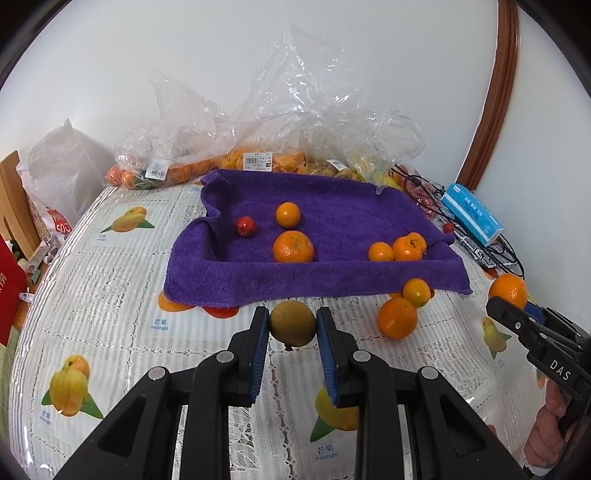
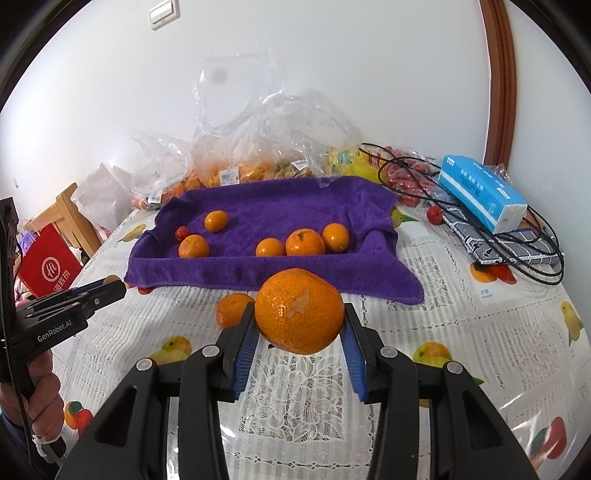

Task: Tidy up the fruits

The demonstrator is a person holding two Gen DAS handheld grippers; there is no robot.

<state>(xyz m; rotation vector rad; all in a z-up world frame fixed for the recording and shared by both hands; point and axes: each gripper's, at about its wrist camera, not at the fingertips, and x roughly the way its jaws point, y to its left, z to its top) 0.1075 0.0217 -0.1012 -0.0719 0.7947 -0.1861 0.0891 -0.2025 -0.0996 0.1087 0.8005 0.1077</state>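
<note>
The left gripper (image 1: 291, 325) is clenched on a small dull greenish-yellow round fruit (image 1: 293, 323), the right gripper (image 2: 300, 321) on a large orange mandarin (image 2: 299, 311). Both fruits hang above the lace-covered worktop (image 2: 424, 280). The purple towel-lined tray (image 2: 258, 269) lies straight ahead of both, further off.

Home interior, desk (image 1: 110, 280) covered by lace fruit-print cloth, supermarket fruit bags (image 1: 255, 155) heaped against white wall, tissue pack (image 2: 484, 195), wall switch (image 2: 164, 13), wooden chair (image 2: 70, 218), wooden door frame (image 2: 500, 81) seen.
</note>
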